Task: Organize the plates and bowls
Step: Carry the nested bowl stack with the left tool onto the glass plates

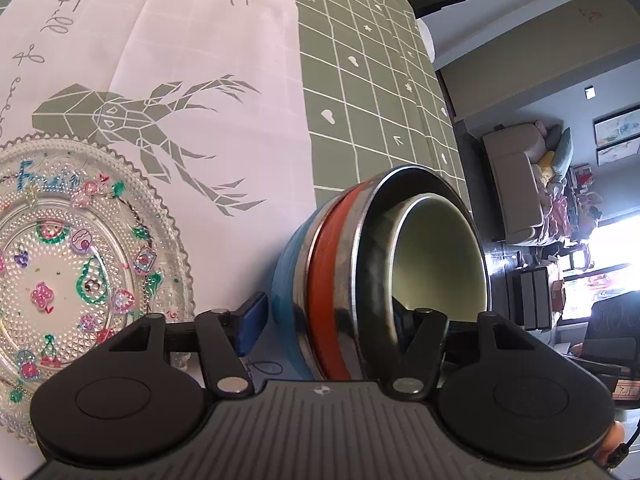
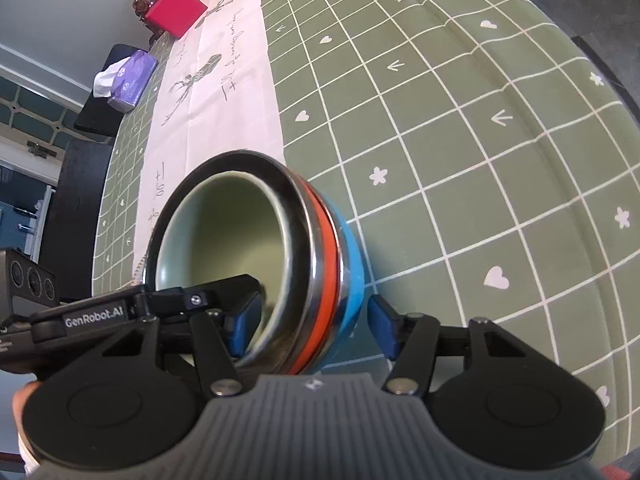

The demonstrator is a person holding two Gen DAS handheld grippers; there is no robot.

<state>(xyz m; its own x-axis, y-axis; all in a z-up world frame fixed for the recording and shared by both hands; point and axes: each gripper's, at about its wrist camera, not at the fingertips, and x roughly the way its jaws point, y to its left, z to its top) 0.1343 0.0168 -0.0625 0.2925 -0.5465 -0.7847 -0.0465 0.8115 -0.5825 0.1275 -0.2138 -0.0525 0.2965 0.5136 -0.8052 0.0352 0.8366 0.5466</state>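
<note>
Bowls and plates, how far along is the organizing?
Done: the bowls are nested into one bowl stack, pale green innermost, blue outermost. In hand: the left gripper and the right gripper each straddle its wall; a firm grip is unclear. Left: the glass plate lies apart on the runner.

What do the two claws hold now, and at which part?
Both claws straddle the wall of the bowl stack: the left claw and the right claw each have one finger inside and one outside. Whether the pads press cannot be told.
</note>
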